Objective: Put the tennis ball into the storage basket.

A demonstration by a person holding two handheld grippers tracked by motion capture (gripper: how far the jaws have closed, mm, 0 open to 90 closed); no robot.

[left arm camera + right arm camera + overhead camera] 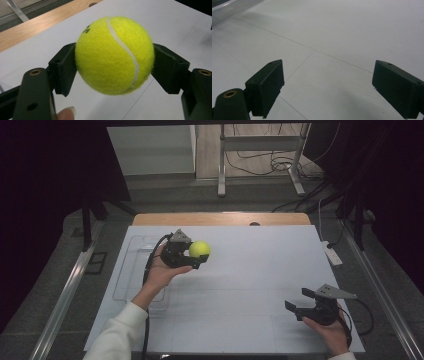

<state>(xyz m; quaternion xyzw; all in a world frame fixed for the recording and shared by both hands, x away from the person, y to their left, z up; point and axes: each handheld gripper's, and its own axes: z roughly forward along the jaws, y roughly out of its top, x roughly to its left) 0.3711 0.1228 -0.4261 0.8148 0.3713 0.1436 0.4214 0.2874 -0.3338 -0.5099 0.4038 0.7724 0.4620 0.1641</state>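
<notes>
From the high view, the left gripper (196, 256) holds a tennis ball (199, 249) above the white table (250, 285), left of centre and just right of a clear tray (131, 270). The right gripper (300, 303) rests near the right edge, jaws spread and empty.

In the left gripper view, both pads press the ball's (114, 55) sides at its widest part. Keeping that squeeze steady and level should stop it slipping.

In the right gripper view, the jaws stand wide over bare table (332, 37).
</notes>
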